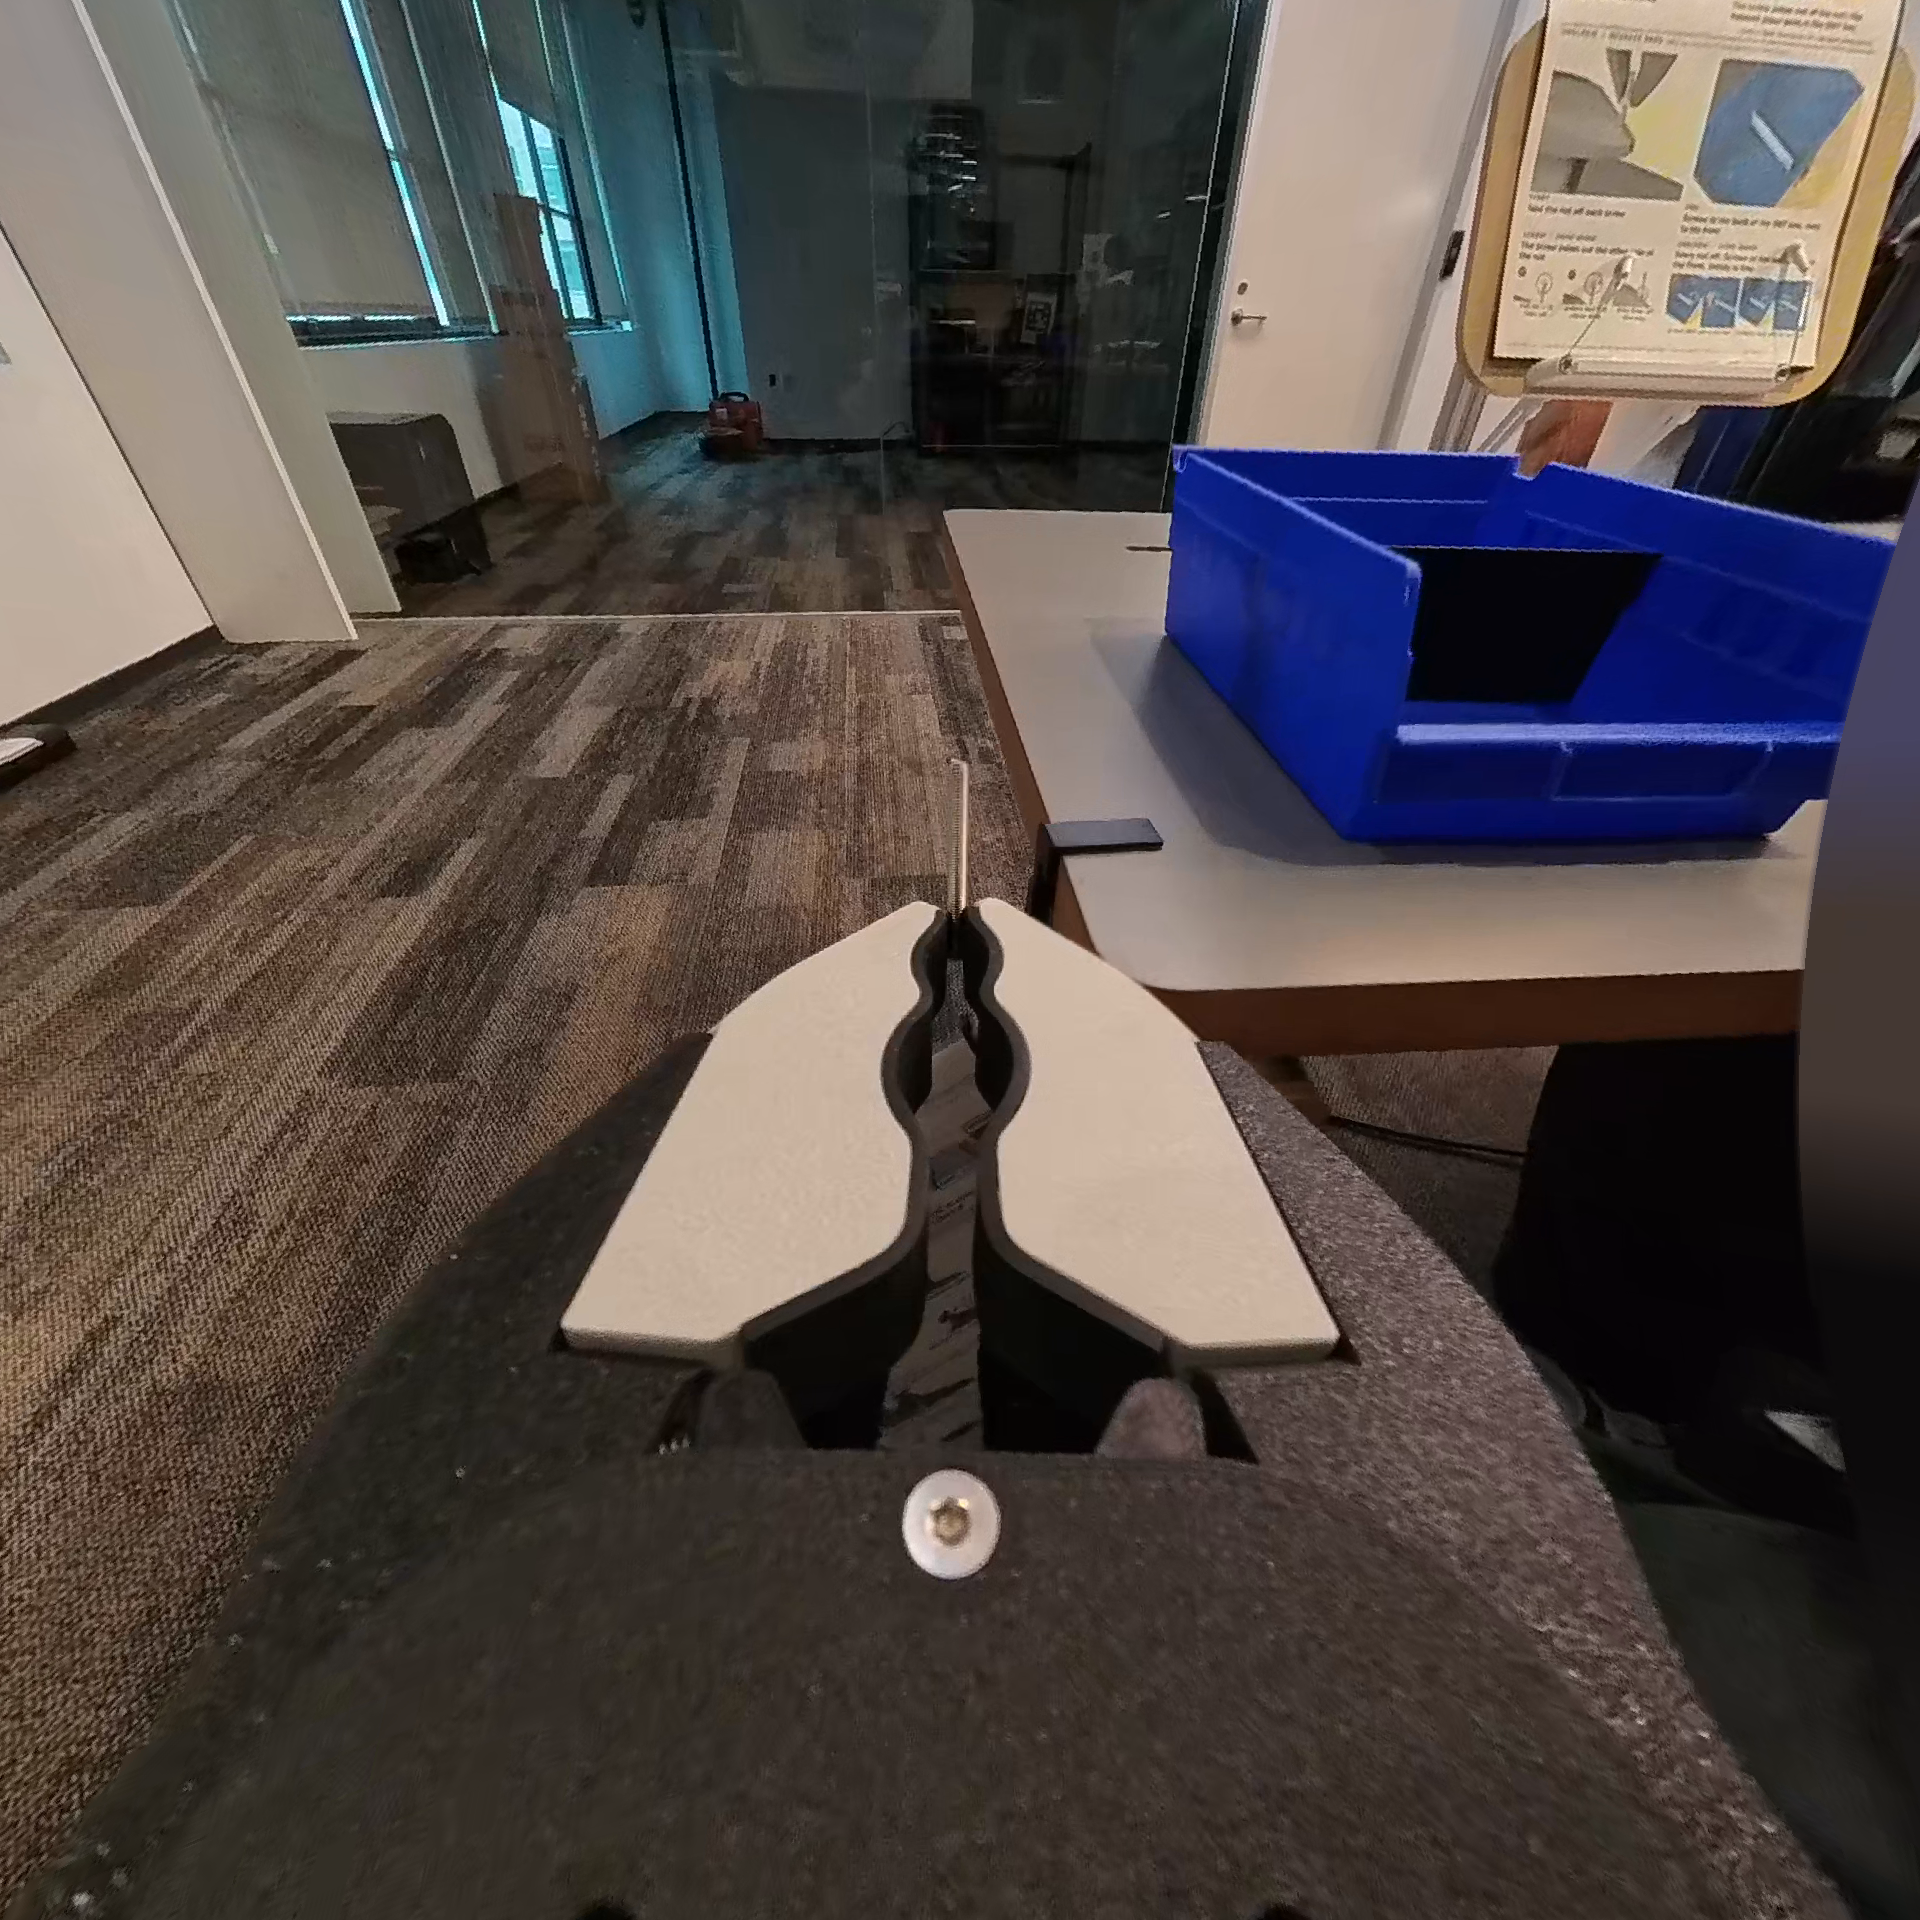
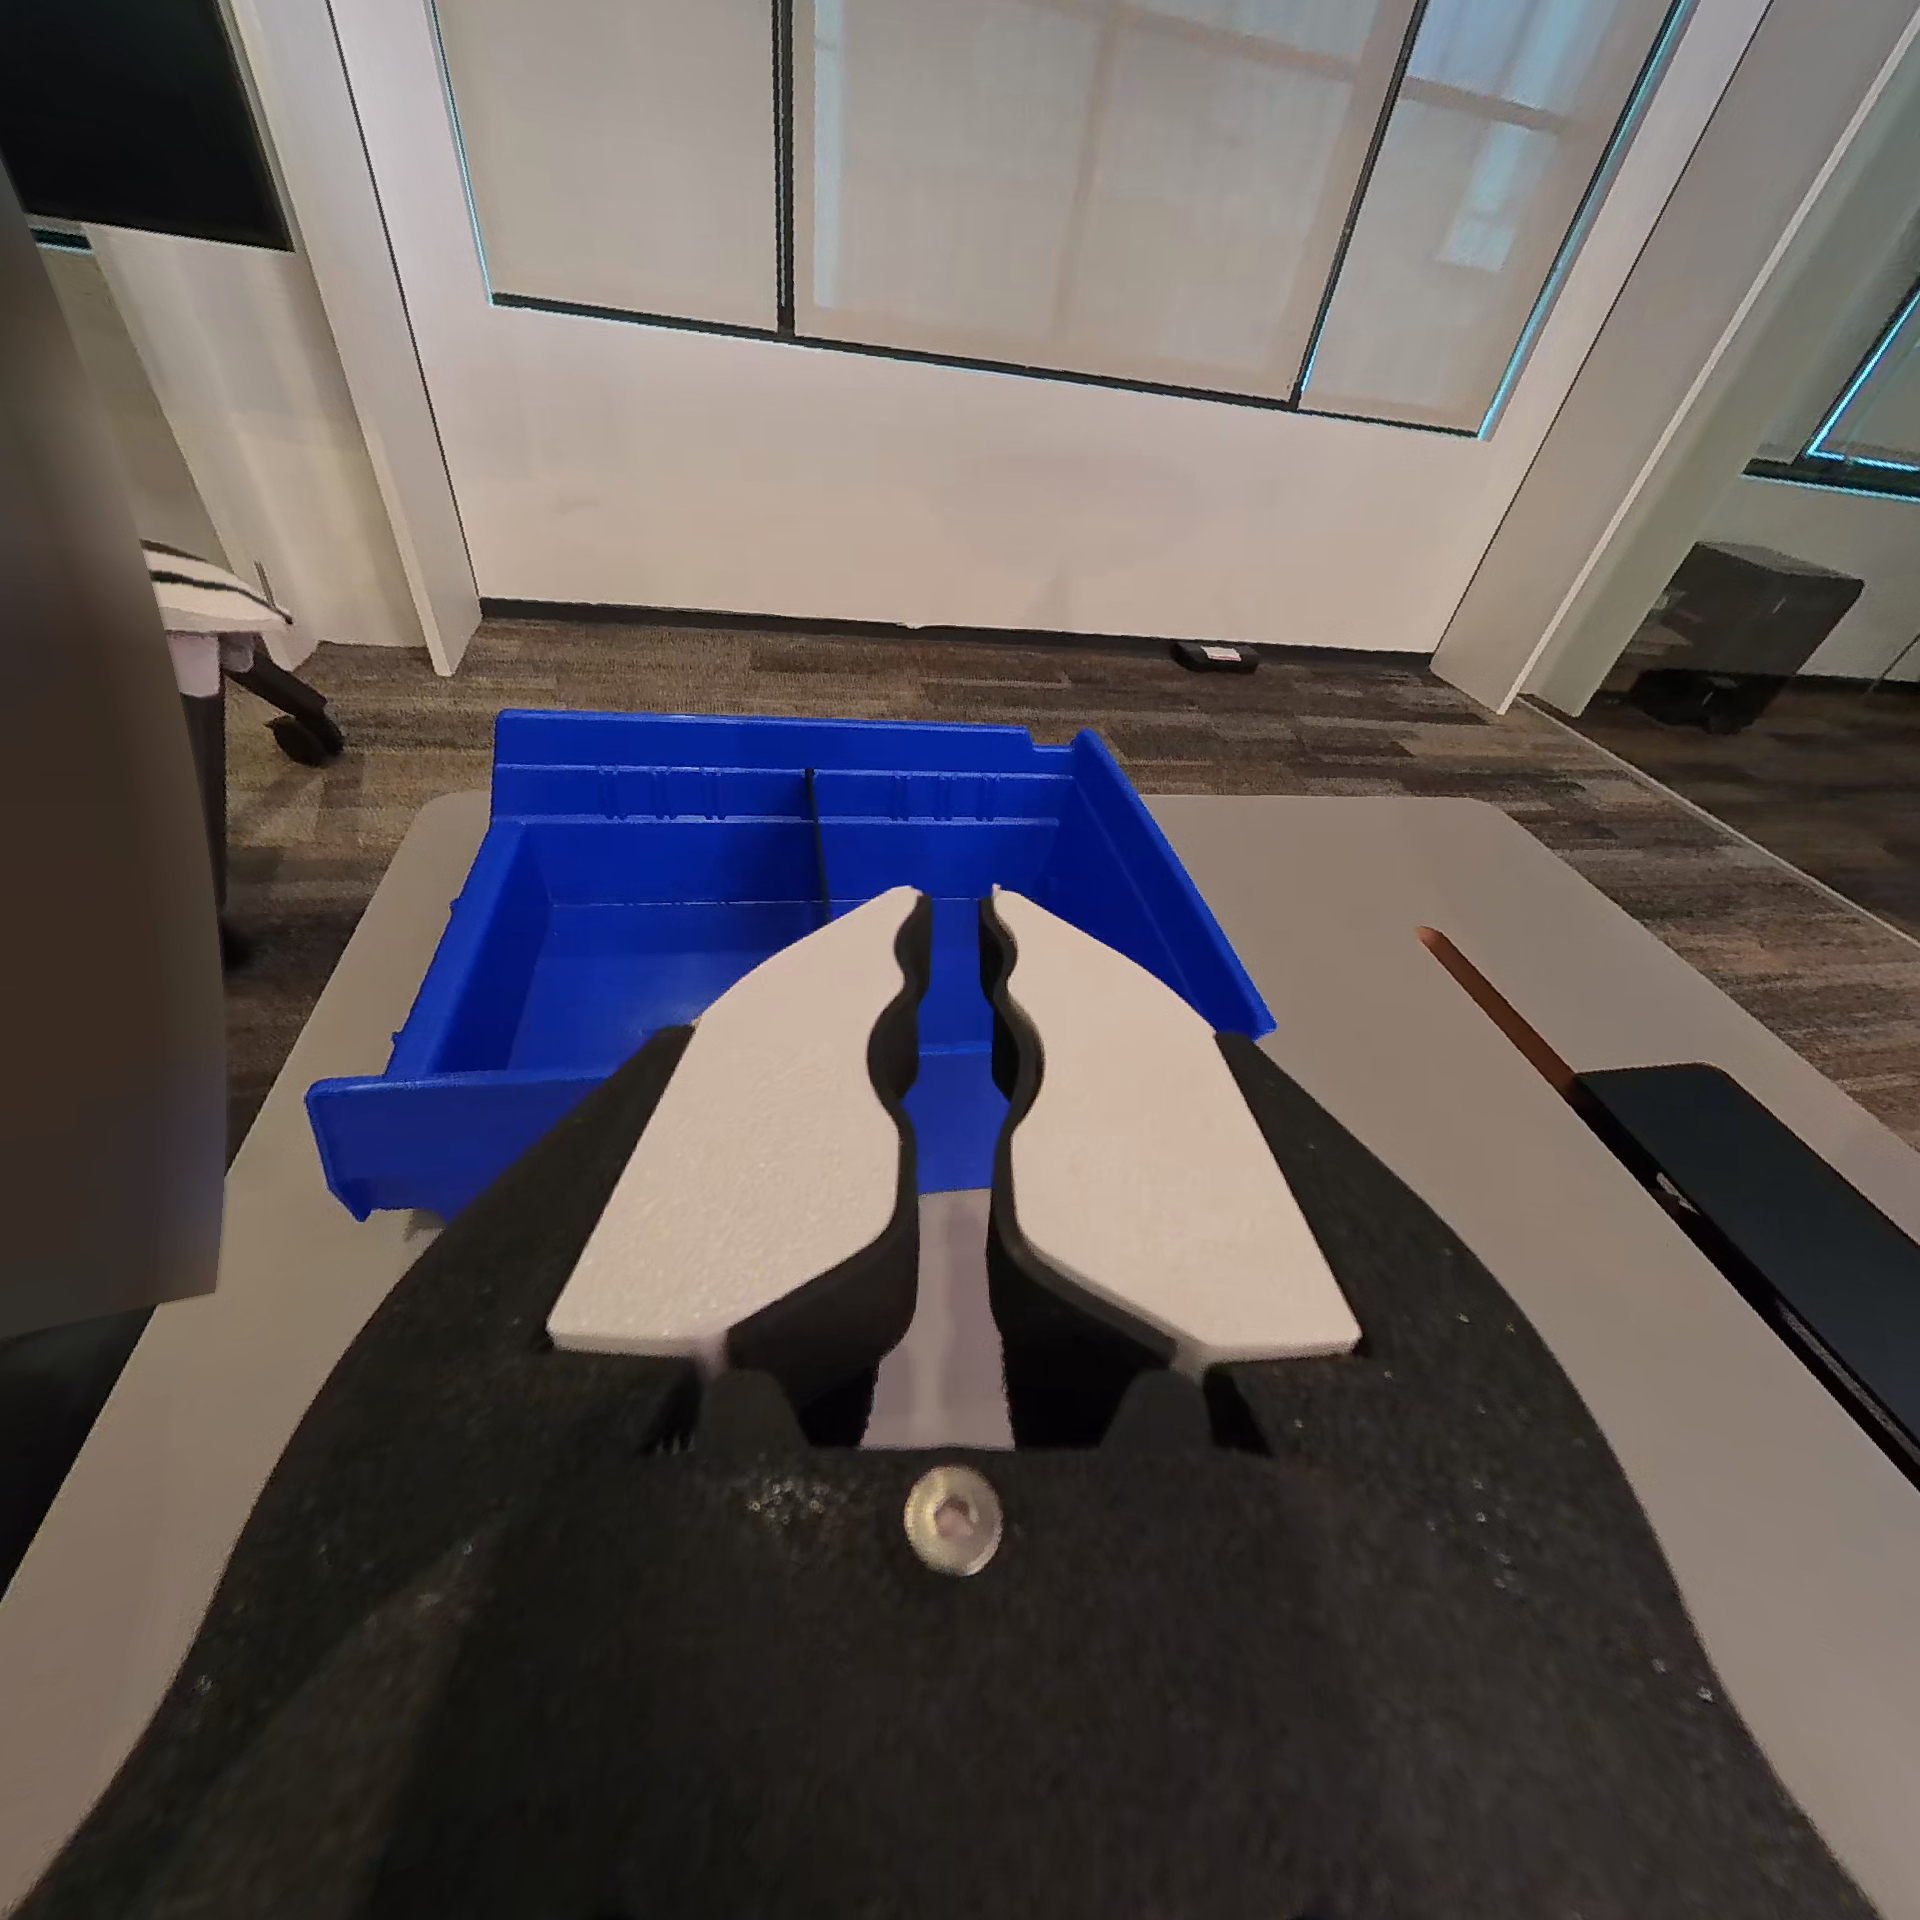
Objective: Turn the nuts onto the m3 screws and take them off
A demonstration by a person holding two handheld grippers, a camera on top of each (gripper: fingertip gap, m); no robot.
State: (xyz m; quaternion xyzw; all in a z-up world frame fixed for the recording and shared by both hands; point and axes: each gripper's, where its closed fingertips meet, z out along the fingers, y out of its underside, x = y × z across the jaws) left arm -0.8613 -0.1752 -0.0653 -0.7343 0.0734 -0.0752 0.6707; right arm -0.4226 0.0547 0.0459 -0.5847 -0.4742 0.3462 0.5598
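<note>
My left gripper is shut on a long thin threaded m3 screw. The screw sticks straight out beyond the fingertips, over the carpet to the left of the table. No nut shows on its visible length. My right gripper is held over the near part of a blue bin, jaws a narrow gap apart, and I see nothing between them. No nut shows in either view. The bin also shows in the left wrist view to the right of the left gripper.
The bin stands on a grey table and has a black divider. A flat black object lies at the table's right. A small black tab sits at the table edge. An instruction sheet on a board stands behind the bin. My hands' fingertips stand some 50 centimetres from each other.
</note>
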